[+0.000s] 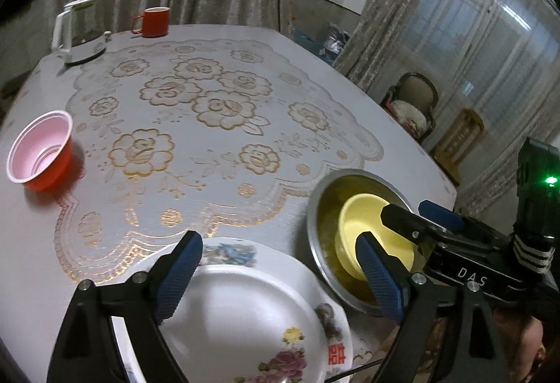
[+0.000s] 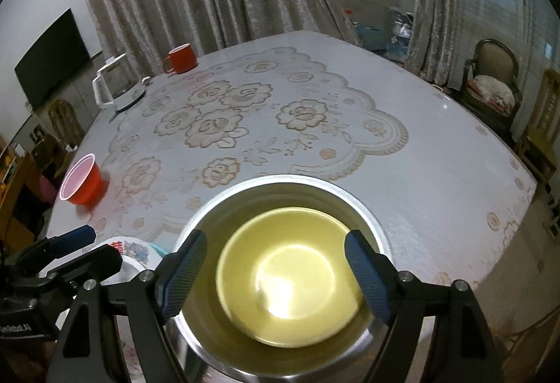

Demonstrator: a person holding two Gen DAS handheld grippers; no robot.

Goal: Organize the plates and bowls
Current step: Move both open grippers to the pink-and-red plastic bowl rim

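The left gripper (image 1: 280, 274) gaped wide over the plate (image 1: 245, 313), holding nothing; the right gripper (image 2: 276, 274) stood equally wide over the yellow bowl (image 2: 290, 274) nested in the steel bowl (image 2: 280, 183); only the right view showed the TV (image 2: 52, 54) at ten o'clock.

Small bowl (image 2: 290, 281) inside metal bowl (image 2: 280, 183)

White kettle (image 1: 82, 29) beside red mug (image 1: 154, 21); distant chair (image 2: 490, 82).
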